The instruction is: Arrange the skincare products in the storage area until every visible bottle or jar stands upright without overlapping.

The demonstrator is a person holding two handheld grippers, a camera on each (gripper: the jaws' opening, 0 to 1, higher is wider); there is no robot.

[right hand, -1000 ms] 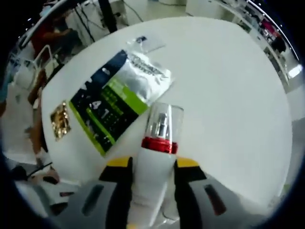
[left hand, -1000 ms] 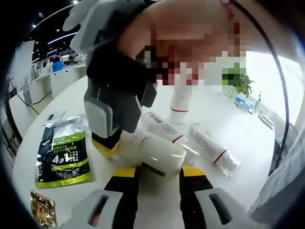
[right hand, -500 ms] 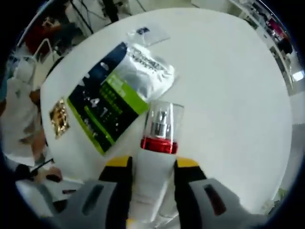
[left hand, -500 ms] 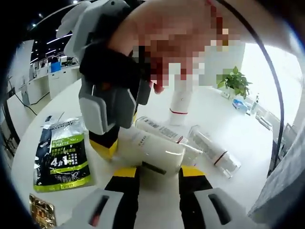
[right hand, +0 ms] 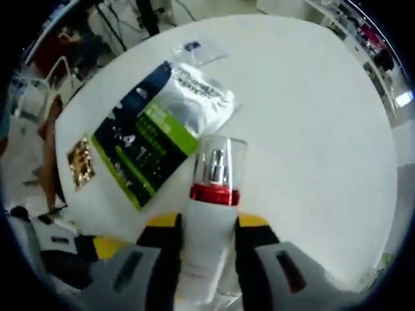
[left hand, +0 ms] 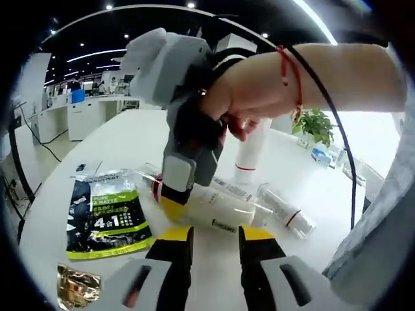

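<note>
With your right gripper [right hand: 203, 241] clamped on the white bottle [right hand: 206, 240] beside the green pouch [right hand: 155, 139] and your left gripper [left hand: 209, 240] empty and spread near it, swing the clear cap [right hand: 218, 162] upward, then seat the base flat beyond the pouch.

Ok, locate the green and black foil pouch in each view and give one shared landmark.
Left gripper view: green and black foil pouch lies lower left on the white table.
Right gripper view: pouch lies upper left of centre.
Shared landmark: small gold foil packet beside it.
</note>
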